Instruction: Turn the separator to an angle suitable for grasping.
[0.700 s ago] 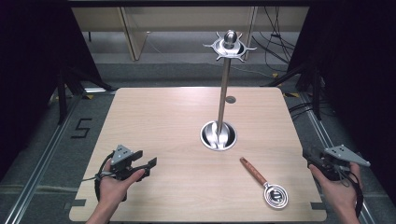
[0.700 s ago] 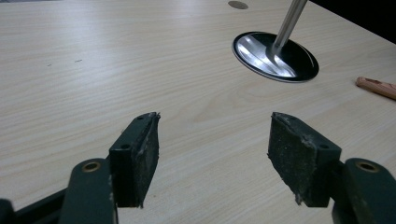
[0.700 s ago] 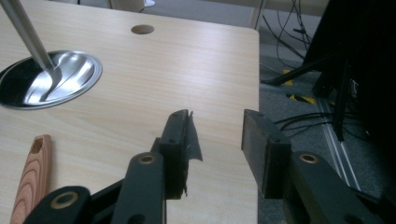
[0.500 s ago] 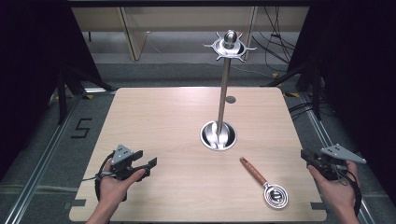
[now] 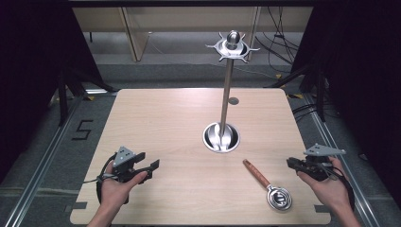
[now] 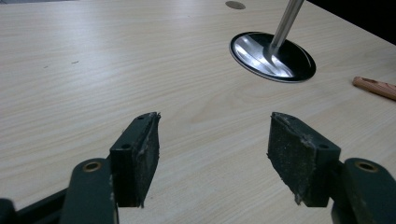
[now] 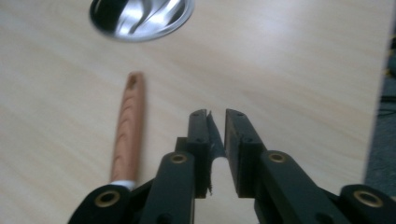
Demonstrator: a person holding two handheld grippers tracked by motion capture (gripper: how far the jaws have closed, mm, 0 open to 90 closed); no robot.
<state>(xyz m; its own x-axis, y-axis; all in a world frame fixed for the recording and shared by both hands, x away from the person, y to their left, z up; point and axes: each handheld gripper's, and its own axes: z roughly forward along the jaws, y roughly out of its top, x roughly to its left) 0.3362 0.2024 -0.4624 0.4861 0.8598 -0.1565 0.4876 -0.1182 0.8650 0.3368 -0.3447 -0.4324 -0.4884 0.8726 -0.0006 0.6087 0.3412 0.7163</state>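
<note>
A utensil point(image 5: 267, 185) with a wooden handle point(image 7: 128, 126) and a round metal head lies flat on the table's front right. Behind it stands a metal rack: a shiny round base point(image 5: 221, 137), an upright pole point(image 5: 227, 90) and a ring of hooks point(image 5: 231, 46) on top. My right gripper point(image 5: 289, 163) hovers at the table's right edge, just right of the handle. Its jaws point(image 7: 217, 114) are nearly together with nothing between them. My left gripper point(image 5: 149, 161) is held at the front left, open and empty point(image 6: 212, 135), pointing toward the base point(image 6: 271, 56).
The light wooden table point(image 5: 165, 123) has a small round grommet point(image 5: 233, 100) behind the pole. Dark floor, metal rails and cables surround it, with wooden furniture legs at the back.
My right hand has shifted left, in over the table's right edge toward the utensil. The left hand and the utensil have not moved.
</note>
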